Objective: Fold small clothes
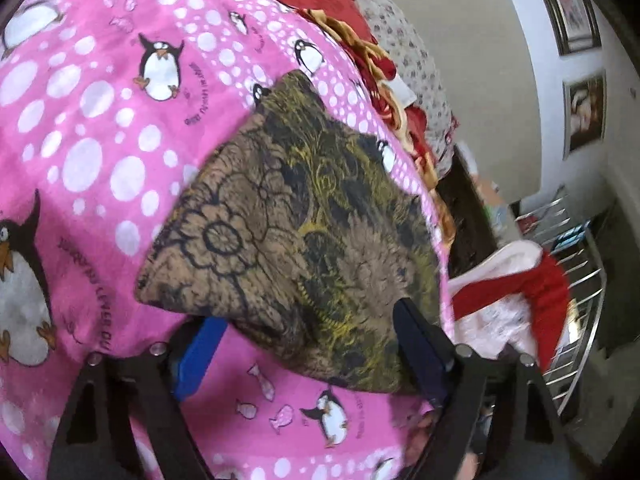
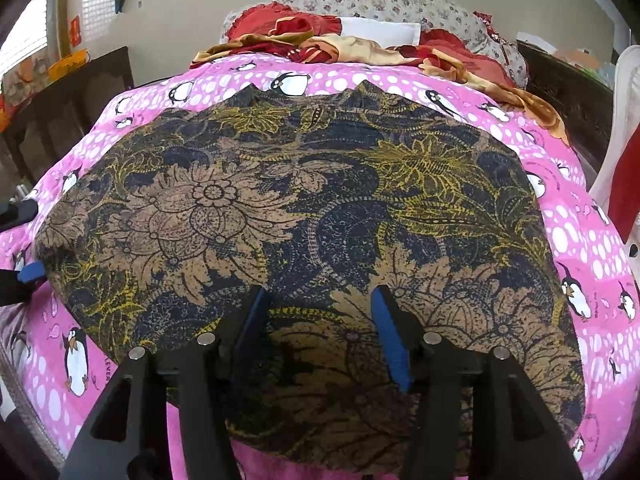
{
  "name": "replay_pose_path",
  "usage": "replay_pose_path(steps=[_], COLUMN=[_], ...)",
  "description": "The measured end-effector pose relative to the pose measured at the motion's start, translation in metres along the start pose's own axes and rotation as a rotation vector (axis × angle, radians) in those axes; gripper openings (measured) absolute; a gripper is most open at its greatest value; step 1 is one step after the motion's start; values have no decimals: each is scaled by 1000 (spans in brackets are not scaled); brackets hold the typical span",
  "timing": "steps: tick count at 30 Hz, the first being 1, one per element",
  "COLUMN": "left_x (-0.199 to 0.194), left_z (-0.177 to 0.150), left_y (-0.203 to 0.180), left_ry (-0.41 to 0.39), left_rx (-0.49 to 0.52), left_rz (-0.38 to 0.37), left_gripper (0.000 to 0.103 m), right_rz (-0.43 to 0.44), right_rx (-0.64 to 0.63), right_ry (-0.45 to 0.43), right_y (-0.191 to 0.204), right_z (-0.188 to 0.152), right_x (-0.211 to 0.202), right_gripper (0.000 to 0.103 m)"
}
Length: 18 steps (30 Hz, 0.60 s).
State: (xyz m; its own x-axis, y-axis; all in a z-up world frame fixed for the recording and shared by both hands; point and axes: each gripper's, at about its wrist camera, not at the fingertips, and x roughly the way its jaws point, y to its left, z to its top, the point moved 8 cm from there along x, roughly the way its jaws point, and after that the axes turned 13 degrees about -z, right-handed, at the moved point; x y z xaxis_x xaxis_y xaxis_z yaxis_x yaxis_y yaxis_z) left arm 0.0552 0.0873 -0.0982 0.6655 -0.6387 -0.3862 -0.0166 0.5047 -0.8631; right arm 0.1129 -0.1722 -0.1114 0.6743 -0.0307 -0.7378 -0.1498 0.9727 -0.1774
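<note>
A small brown, navy and yellow flower-print garment (image 2: 312, 216) lies flat on a pink penguin-print bedsheet (image 2: 568, 232). My right gripper (image 2: 320, 312) is open just above the garment's near middle, with nothing between its blue pads (image 2: 394, 344). In the left wrist view the same garment (image 1: 288, 232) lies between my left gripper's spread fingers; the left gripper (image 1: 308, 332) is open at the garment's edge, and cloth covers part of its left pad (image 1: 200, 354). The left gripper's tip also shows in the right wrist view (image 2: 30, 272) at the garment's left edge.
Red and gold bedding (image 2: 320, 40) and a flowered pillow (image 2: 380, 0) lie at the bed's far end. A white chair with red cloth (image 2: 624, 168) stands to the right. A metal rack holding red and white cloth (image 1: 520, 292) is beside the bed.
</note>
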Motion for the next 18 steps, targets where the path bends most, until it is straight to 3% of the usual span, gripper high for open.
replay_pose_path(steps=[11,18], left_x=[11,14], left_z=[4,1], left_y=[0,-5], left_ry=[-15,-26], left_rx=[-34,22], left_rz=[25,40], left_gripper=[100,103], right_rz=[-13,-15], right_rx=[-15,-16], right_ry=[6,6], right_y=[2,2], right_z=[1,1], right_x=[1,1], right_gripper=[47,47])
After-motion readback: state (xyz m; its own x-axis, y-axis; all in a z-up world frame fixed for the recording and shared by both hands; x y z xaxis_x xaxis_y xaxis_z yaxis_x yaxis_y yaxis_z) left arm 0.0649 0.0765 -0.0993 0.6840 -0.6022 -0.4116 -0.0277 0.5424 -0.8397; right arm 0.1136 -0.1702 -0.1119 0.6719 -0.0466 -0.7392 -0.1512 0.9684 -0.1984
